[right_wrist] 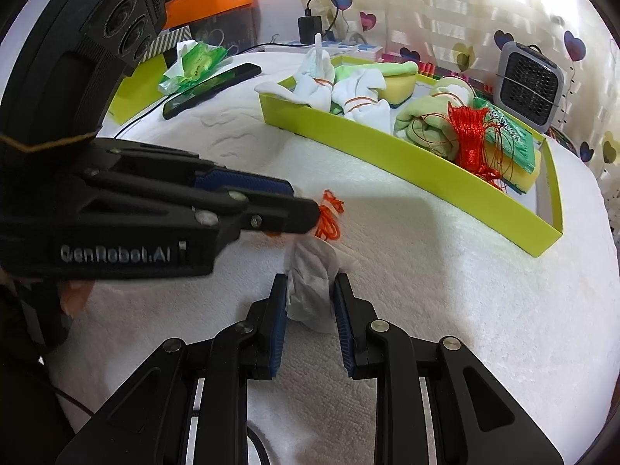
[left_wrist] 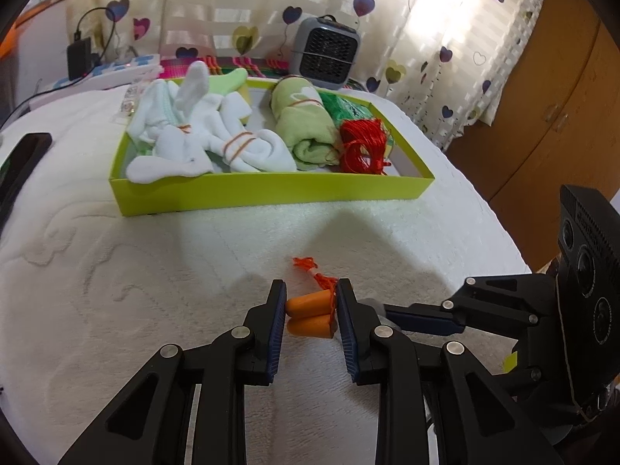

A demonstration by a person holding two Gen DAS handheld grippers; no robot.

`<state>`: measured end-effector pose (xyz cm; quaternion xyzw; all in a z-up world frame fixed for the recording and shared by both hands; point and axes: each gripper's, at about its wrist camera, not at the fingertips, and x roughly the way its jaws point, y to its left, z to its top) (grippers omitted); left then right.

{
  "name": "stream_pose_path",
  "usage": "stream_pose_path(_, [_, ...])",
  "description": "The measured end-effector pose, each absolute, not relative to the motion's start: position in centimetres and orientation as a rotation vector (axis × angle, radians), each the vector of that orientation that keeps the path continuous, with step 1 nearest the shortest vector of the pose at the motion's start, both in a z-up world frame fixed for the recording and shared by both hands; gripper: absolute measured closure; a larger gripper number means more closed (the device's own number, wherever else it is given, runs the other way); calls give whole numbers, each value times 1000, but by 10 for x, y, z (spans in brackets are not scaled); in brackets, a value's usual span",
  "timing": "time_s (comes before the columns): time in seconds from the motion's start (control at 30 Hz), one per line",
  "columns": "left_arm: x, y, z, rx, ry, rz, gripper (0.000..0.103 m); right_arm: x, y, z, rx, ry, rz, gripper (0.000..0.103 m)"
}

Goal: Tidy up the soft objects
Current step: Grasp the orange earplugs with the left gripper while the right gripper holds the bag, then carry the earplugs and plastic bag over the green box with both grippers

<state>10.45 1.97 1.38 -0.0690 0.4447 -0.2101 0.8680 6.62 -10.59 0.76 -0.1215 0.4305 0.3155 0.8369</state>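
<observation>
A pair of orange foam earplugs (left_wrist: 308, 312) on an orange cord (left_wrist: 316, 271) lies on the white towel-covered surface (left_wrist: 155, 271). My left gripper (left_wrist: 312, 298) is shut on them, a pad touching each side. In the right wrist view that gripper comes in from the left, its tip (right_wrist: 310, 213) hiding the plugs; only the orange cord (right_wrist: 329, 219) shows. My right gripper (right_wrist: 310, 290) is shut on a crumpled white tissue (right_wrist: 312, 290) just beside the plugs. The lime-green tray (left_wrist: 271, 190) beyond holds white sock bundles (left_wrist: 217, 143), a rolled green towel (left_wrist: 306, 124) and red cord (left_wrist: 364, 147).
A black phone (left_wrist: 23, 162) lies at the left edge, a green tissue pack (right_wrist: 193, 64) beyond it. A grey fan (left_wrist: 327, 52) stands behind the tray by the heart-print curtain. A wooden cabinet (left_wrist: 542, 116) is past the surface's right edge. A charger and cable (right_wrist: 310, 27) sit at the back.
</observation>
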Motion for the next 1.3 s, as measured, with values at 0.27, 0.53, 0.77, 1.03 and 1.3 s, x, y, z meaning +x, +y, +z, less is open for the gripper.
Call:
stream_pose_path(0.27, [104,29,17,-168,917,-429,79,62,-118,10,-214,894,629,78])
stream_pose_path(0.53, [100,33,26,-174,888,-428,79,63,-131,17,-137,860,592,79])
stream_pose_path(0.77, [101,35,36,-176,864,-434,79,66,-137,25,-107,833,573,79])
stream_pose_path(1.03, [102,33,45,-164,843,-422,79,69,-143,29,-85,813,553,78])
stream_pose_path(1.3, [105,30,55,-144,820,-414,79,74,-150,39,-71,787,533,79])
